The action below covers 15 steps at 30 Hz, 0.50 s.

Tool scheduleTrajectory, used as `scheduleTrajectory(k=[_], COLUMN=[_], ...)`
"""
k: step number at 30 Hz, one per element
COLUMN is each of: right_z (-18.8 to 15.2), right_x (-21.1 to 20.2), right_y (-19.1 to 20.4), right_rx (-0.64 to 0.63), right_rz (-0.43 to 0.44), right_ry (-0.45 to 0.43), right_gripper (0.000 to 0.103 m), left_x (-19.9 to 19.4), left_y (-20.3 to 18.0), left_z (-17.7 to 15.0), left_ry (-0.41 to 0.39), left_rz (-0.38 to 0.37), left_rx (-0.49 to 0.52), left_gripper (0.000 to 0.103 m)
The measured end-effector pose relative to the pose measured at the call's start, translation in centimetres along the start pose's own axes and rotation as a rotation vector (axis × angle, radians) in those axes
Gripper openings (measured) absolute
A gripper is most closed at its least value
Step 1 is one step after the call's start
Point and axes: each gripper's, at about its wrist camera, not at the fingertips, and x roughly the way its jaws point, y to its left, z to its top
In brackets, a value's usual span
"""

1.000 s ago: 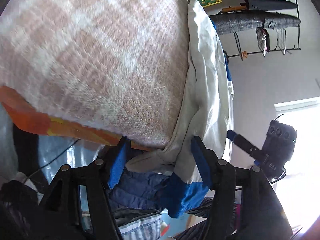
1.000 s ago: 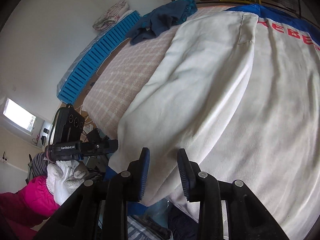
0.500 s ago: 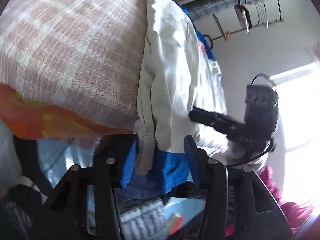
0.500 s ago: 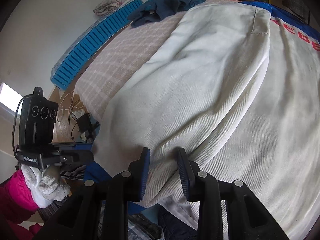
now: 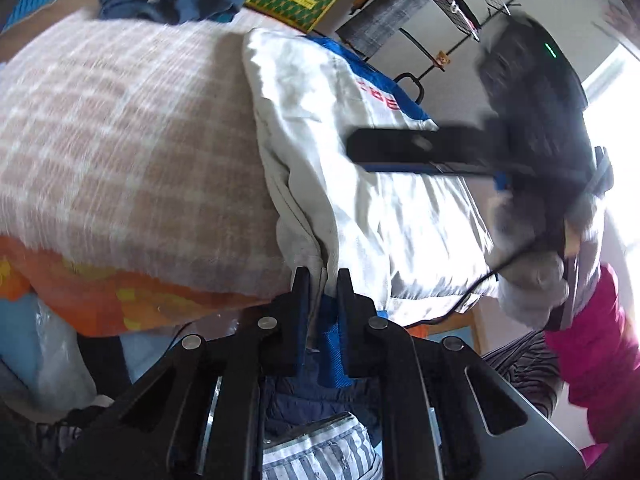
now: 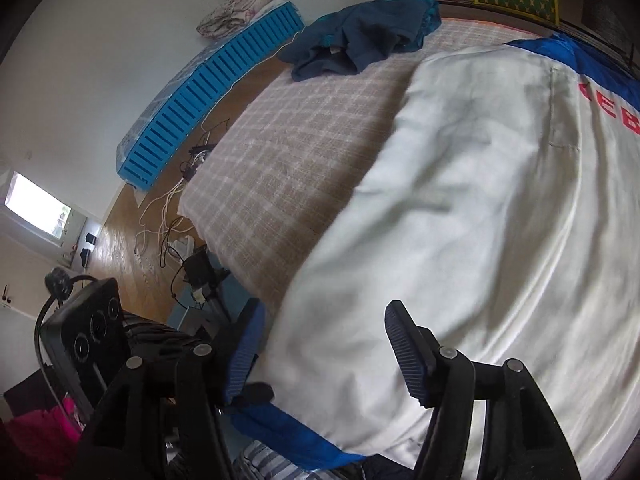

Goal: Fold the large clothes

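A large white garment [image 6: 472, 216] with a blue hem and red letters lies spread on a bed with a pink checked blanket [image 6: 288, 160]. It also shows in the left wrist view [image 5: 360, 184]. My left gripper [image 5: 322, 280] is shut on the garment's near corner at the bed's edge, by the blue hem. My right gripper [image 6: 324, 344] is open, its jaws wide apart over the garment's near edge. It shows blurred in the left wrist view [image 5: 400, 148], above the cloth.
A dark blue garment [image 6: 360, 36] lies heaped at the bed's far end. A blue slatted crate [image 6: 208, 92] stands against the wall. Cables [image 6: 168, 216] lie on the wooden floor. Striped and pink clothes [image 5: 592, 344] lie below the bed's edge. A clothes rack [image 5: 452, 4] stands behind.
My left gripper has closed onto the garment's corner. My right gripper has opened wide and let go of the cloth, moving over the garment.
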Motion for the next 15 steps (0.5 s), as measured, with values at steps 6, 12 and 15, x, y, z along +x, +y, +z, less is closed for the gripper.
scheduleTrajectory(k=[6,12,15], right_z=[1.4,1.1,0.8], right_x=[4.4,5.2,4.6], right_y=[2.2,0.4,-0.2], right_rx=[-0.062,0.012,0.036], right_rz=[-0.148,-0.137,-0.106], right_ry=[0.154,0.162,0.137], right_gripper=[0.052,0.009,0.007], left_x=[0.3,0.9,0.9], left_y=[-1.4,-2.0,-2.0], left_z=[0.5,0.4,0.1], left_ry=[0.002,0.005,-0.01], left_rz=[0.003,0.083,0.145], left_rx=[0.034,0.021,0.009], left_gripper=[0.011,0.02,0.063])
